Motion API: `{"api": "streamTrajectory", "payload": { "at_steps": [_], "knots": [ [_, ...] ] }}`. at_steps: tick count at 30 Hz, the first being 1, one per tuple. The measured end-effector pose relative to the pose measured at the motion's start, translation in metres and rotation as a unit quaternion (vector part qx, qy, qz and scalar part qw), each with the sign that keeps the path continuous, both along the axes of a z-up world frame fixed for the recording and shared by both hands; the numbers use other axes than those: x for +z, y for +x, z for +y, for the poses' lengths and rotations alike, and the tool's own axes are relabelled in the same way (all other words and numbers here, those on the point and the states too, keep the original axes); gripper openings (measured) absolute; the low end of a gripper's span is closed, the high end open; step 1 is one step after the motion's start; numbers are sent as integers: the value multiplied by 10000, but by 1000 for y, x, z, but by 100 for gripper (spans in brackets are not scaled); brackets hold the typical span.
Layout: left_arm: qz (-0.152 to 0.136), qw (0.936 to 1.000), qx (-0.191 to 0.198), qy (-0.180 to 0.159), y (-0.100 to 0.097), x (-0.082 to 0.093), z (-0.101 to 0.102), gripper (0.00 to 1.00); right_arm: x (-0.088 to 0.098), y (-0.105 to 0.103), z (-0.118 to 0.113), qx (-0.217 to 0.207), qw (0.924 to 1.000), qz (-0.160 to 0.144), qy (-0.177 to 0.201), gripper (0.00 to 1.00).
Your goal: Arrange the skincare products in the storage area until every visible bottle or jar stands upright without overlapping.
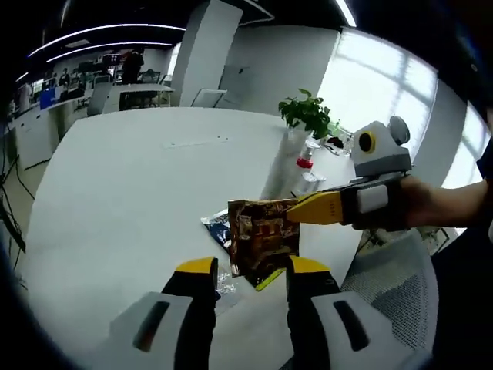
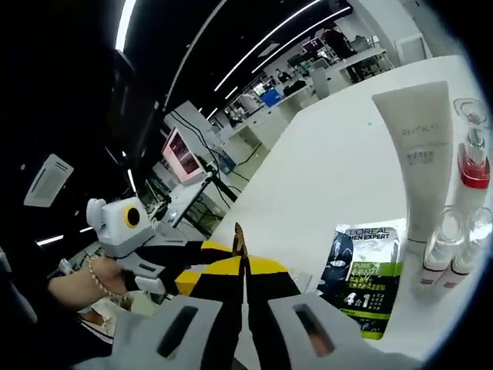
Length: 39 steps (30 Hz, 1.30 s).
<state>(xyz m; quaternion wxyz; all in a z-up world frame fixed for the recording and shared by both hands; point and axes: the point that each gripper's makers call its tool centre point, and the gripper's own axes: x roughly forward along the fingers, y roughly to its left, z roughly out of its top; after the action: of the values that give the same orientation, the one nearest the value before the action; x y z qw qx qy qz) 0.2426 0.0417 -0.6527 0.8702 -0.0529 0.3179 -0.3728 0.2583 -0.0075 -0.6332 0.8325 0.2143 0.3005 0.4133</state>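
My right tongs (image 1: 296, 210) come in from the right of the left gripper view and are closed on the edge of a brown sachet (image 1: 262, 235), holding it up off the white table (image 1: 131, 185). In the right gripper view those same tongs (image 2: 245, 270) have their jaws pressed nearly together, with the sachet (image 2: 239, 237) seen edge-on as a thin sliver sticking up between them. My left tongs (image 1: 252, 268) stand wide, one jaw on each side below the sachet, and I cannot tell whether they touch it; in the right gripper view they (image 2: 185, 282) sit just to the left of my right ones, held by my hand (image 2: 81, 285). Under the sachet a blue packet (image 1: 218, 225) lies flat on the table. A green and black L'Oreal sachet (image 2: 368, 277) also lies flat, near the table's edge. Just beside it a white tube (image 2: 420, 158) stands upright, and next to that is a clear bottle with a red band (image 2: 471, 166), with small clear vials (image 2: 447, 250) at its foot. A plant (image 1: 308, 114) stands behind that cluster.
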Motion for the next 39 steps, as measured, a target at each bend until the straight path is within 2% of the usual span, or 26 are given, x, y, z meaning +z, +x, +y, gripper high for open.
{"api": "streamTrajectory", "payload": {
  "at_steps": [4,6,9,11,15,18,22,25,28,30,32,34,39],
  "knots": [
    [186,9995,107,-249,4,-7,9,20,0,1,6,51,10000,18,1,1],
    [252,9992,139,-282,3,-9,11,13,0,2,9,76,10000,49,25,1],
    [338,9975,289,-552,8,-10,15,6,-2,4,15,189,9998,11,-93,1],
    [362,9974,310,-548,11,-16,20,3,-2,5,17,211,9997,10,-129,1],
    [494,9950,540,-686,15,-22,25,0,-12,16,19,177,9985,-108,-501,1],
    [644,9927,743,-695,18,-29,28,0,-23,24,22,130,9943,-304,-1009,1],
    [824,9886,961,-822,23,-36,29,0,-38,42,26,-28,9915,-344,-1253,1],
    [913,9865,1071,-841,35,-48,37,0,-49,55,28,-95,9890,-342,-1439,1],
    [943,9856,1145,-813,42,-54,36,0,-56,58,30,-108,9832,-390,-1780,1],
    [992,9847,1214,-766,53,-66,43,0,-66,68,34,-93,9776,-543,-2032,1],
    [1020,9843,1267,-690,51,-65,36,0,-73,73,36,-76,9743,-593,-2173,1],
    [1074,9832,1339,-615,63,-81,45,0,-82,80,36,-4,9681,-703,-2405,1],
    [1169,9835,1302,-449,62,-92,34,0,-109,90,35,364,9488,-999,-2975,1]
  ]
}}
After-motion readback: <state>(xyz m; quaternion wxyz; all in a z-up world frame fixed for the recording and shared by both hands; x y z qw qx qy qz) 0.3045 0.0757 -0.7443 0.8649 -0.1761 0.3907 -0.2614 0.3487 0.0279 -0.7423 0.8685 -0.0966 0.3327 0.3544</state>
